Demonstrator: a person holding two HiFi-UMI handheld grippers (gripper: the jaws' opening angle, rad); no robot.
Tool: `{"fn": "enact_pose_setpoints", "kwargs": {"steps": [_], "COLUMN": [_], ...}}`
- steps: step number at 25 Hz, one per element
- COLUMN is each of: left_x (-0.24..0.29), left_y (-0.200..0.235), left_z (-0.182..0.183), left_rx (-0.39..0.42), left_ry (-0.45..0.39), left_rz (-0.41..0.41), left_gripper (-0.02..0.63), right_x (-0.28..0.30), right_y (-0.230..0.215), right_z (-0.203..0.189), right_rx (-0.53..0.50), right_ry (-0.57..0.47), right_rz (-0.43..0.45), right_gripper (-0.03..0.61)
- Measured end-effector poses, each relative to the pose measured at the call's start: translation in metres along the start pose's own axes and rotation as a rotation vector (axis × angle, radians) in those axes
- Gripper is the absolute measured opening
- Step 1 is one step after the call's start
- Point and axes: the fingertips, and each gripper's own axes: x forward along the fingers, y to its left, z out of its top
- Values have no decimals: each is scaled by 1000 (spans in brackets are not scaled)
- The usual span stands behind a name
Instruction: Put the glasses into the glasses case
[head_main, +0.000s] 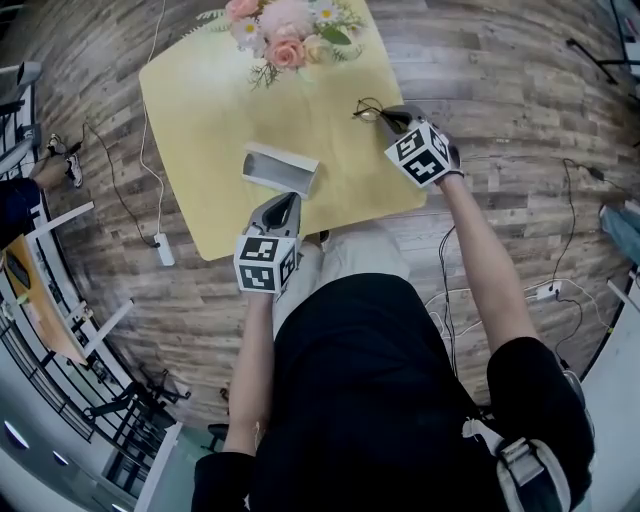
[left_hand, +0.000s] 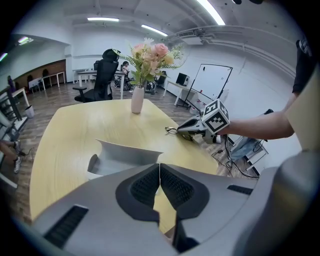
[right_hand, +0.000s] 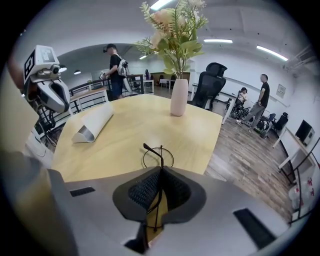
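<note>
The right hand-held gripper (right_hand: 161, 175), upper right of centre in the head view, is clenched on the thin black glasses (right_hand: 161, 152) near the counter's (head_main: 200, 110) right edge. The left hand-held gripper (left_hand: 159, 170) is clenched on nothing, just below the open grey glasses case (head_main: 280, 170) mid-counter. Flowers (head_main: 285, 35) stand at the top.

On the tabletop (head_main: 200, 110), the glasses case (head_main: 280, 168) lies near the person's edge and the vase of flowers (head_main: 285, 35) stands at the far edge. The glasses (head_main: 366, 108) are at the right edge, well apart from the case, with one temple between the jaws of the right hand-held gripper (head_main: 392, 120). The left hand-held gripper (head_main: 284, 206) is just beside the case, on its near side.
</note>
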Motion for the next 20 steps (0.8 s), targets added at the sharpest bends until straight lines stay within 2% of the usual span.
{"fn": "enact_pose_setpoints", "kwargs": {"steps": [11,20], "left_x": [-7,-25], "left_y": [4,13], "left_z": [-5,-5], "left_rx": [20,83], "left_ry": [-5,-32], "left_rz": [-20,-87], "left_gripper": [23,23], "right_x": [-12,-50], "right_y": [8,40], "right_z": [2,33], "right_rx": [2,-9], "right_ry": [-11,-56], "right_rz": [-23,-94], "right_gripper": [26,26]}}
